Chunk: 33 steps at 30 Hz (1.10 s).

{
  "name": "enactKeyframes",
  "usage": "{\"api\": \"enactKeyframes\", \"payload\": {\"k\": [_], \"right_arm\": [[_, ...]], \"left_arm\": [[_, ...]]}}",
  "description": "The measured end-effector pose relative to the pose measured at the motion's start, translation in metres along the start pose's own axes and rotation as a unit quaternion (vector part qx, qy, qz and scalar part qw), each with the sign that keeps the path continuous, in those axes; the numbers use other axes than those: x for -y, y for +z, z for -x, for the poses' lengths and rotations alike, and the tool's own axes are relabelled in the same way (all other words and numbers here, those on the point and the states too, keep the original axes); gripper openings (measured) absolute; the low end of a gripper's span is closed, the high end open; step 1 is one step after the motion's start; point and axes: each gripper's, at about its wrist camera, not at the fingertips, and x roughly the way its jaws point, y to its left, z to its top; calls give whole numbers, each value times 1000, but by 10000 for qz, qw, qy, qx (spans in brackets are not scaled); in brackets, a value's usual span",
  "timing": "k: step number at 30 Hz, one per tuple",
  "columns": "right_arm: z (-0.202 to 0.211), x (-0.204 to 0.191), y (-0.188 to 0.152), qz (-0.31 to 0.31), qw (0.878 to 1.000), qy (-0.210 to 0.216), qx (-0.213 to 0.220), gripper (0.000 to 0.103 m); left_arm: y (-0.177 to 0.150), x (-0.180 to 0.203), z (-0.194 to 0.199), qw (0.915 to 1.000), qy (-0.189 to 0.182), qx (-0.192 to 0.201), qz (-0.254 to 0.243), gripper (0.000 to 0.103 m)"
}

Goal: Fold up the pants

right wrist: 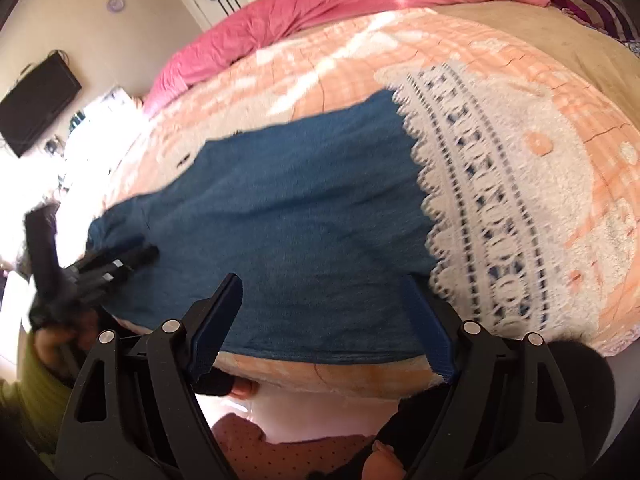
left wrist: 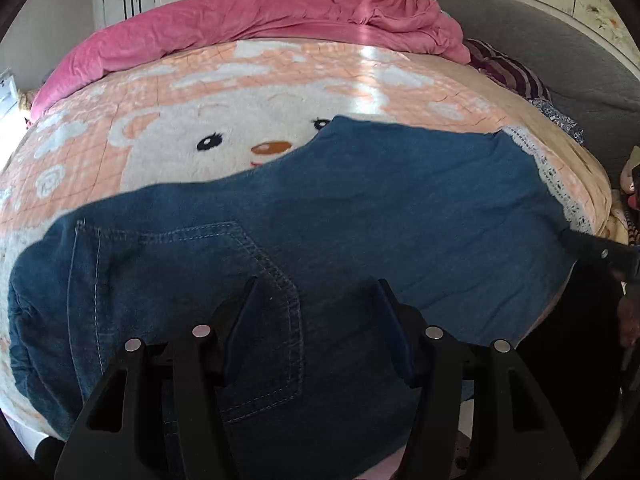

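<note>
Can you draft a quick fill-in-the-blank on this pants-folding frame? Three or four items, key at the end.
1. The denim pants have a hem trimmed with white ____.
2. Both the left gripper and the right gripper have their jaws ____.
3. The blanket under the pants shows a cartoon ____.
4. The bunched bedding at the far edge of the bed is ____.

Missing words: lace; open; face; pink
</note>
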Motion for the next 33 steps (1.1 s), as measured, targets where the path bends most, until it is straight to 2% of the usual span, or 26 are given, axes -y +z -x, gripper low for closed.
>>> {"api": "enactKeyframes", "payload": {"k": [4,6,8,10,12,15,18,19,24,31,33], "right_arm": [[18,19,22,-288,9988,-61,403,77],[27,30,39,-342,9971,-275,622,77],[30,39,59,-353,9958,-308,783,77],[29,49,79,-399,9949,-320,865,77],[22,60,99,-453,9954,-238,815,77],[5,69,121,-427,9966,-192,678,71],[-15,82,134,-528,9975,-65,462,69],[-19,87,136,-611,9972,-33,422,68],[-46,102,142,-806,9963,260,170,60],[-73,101,132,-552,9982,214,-46,47],[-70,100,128,-465,9987,226,-16,37]], "left_arm": [[1,-4,4,10000,-21,64,-25,56],[11,-7,14,9994,-281,76,206,56],[25,-5,29,9978,-508,373,197,56],[42,0,34,9975,-383,594,-46,57],[63,1,30,9973,-303,661,-47,57],[92,2,17,9968,-482,631,-11,57],[116,4,-8,9971,-603,375,-276,57],[122,1,-20,9970,-683,145,-322,57],[128,-11,-58,9955,-873,-203,-294,57],[117,-16,-78,9927,-1165,-280,-127,57],[116,-17,-82,9921,-1225,-256,-1,57]]}}
